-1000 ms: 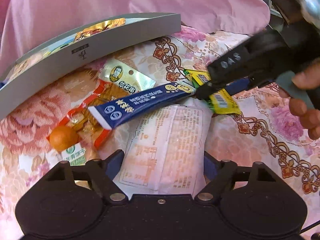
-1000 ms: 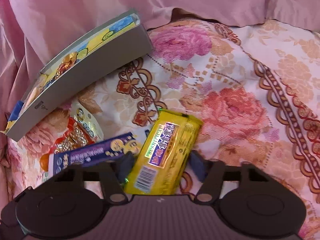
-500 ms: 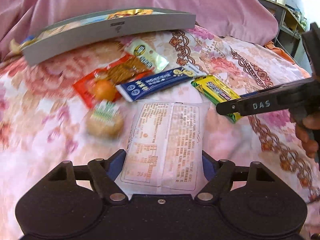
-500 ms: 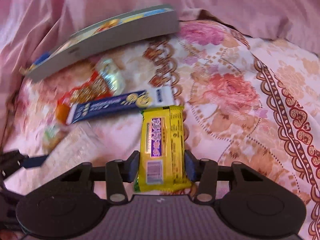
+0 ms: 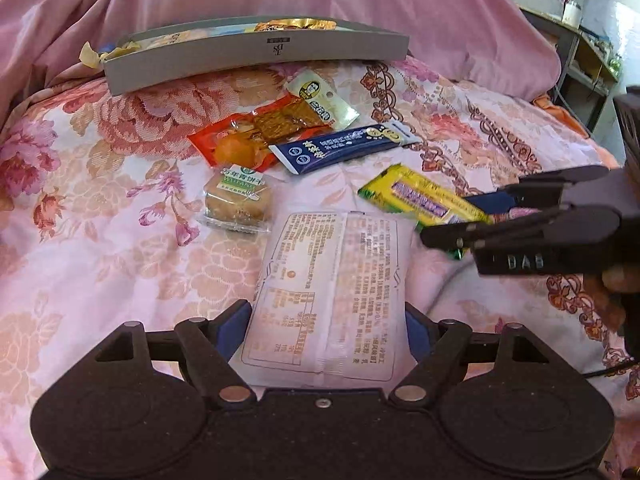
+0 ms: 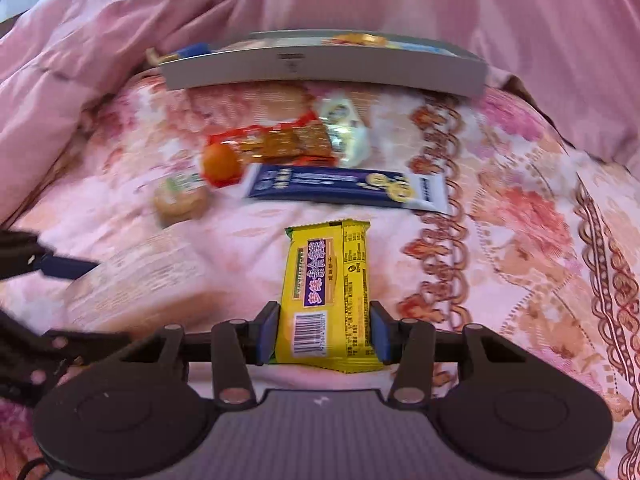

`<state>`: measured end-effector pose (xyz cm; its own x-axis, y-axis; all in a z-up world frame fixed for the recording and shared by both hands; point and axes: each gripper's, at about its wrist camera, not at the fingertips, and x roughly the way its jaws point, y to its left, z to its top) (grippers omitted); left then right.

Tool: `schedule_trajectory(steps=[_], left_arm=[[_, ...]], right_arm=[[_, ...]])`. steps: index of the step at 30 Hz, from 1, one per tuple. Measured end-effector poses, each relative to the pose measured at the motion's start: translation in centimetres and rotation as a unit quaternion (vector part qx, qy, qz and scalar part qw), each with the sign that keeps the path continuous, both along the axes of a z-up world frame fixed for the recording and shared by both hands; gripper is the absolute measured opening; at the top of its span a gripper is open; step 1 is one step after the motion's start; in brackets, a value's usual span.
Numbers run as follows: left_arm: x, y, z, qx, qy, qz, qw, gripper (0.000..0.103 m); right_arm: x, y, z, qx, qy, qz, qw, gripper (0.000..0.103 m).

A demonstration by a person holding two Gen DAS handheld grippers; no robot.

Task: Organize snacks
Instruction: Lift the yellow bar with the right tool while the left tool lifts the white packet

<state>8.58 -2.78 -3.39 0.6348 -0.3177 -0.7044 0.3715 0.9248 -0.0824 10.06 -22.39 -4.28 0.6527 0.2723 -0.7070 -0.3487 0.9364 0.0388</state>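
My left gripper (image 5: 326,326) is shut on a large white snack packet (image 5: 332,288) with printed text, held just above the floral bedspread. My right gripper (image 6: 324,334) is shut on a yellow snack bar (image 6: 330,288); the bar (image 5: 420,196) and that gripper (image 5: 460,220) also show at the right of the left wrist view. A blue bar packet (image 5: 344,146), a red-orange packet (image 5: 256,128), a small orange fruit (image 5: 234,152), a wrapped round cake (image 5: 236,198) and a pale sachet (image 5: 320,98) lie in the middle. A grey tray (image 5: 256,54) with snacks stands behind them.
The pink floral bedspread (image 5: 100,240) covers the surface, with a pink quilt (image 6: 120,8) bunched along the back and left. A shelf unit (image 5: 588,60) stands beyond the right edge of the bed.
Both grippers have drawn back and up from the pile, each holding its packet. The yellow bar has come away from the blue bar, and the tray now sits farther off.
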Motion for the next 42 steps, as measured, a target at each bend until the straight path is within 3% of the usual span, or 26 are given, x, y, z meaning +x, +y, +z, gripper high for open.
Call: schedule_trajectory(steps=[3, 13, 21, 24, 29, 35, 42], left_arm=[[0.5, 0.2, -0.5, -0.004, 0.008, -0.009, 0.9999, 0.089], [2.5, 0.8, -1.0, -0.038, 0.011, -0.038, 0.9985, 0.092], [2.1, 0.8, -1.0, -0.041, 0.009, -0.044, 0.9982, 0.087], [2.1, 1.0, -0.9, -0.047, 0.01, -0.043, 0.9979, 0.081], [1.7, 0.8, -0.8, -0.048, 0.01, -0.038, 0.9981, 0.076], [1.0, 0.5, -0.5, -0.037, 0.009, -0.017, 0.9991, 0.074], [0.1, -0.1, -0.2, -0.023, -0.001, -0.008, 0.9997, 0.072]], right_arm=[[-0.6, 0.6, 0.0, -0.012, -0.01, 0.006, 1.0, 0.053], [-0.3, 1.0, -0.5, -0.034, -0.029, 0.014, 0.999, 0.066], [0.7, 1.5, -1.0, -0.033, -0.024, 0.003, 0.999, 0.075], [0.6, 1.7, -1.2, -0.031, -0.027, -0.005, 0.999, 0.074], [-0.3, 2.1, -1.4, -0.026, -0.038, -0.012, 0.999, 0.058], [-1.3, 2.5, -1.3, -0.038, -0.055, -0.018, 0.998, 0.055], [-3.4, 3.8, -1.5, -0.123, -0.113, 0.02, 0.986, 0.054]])
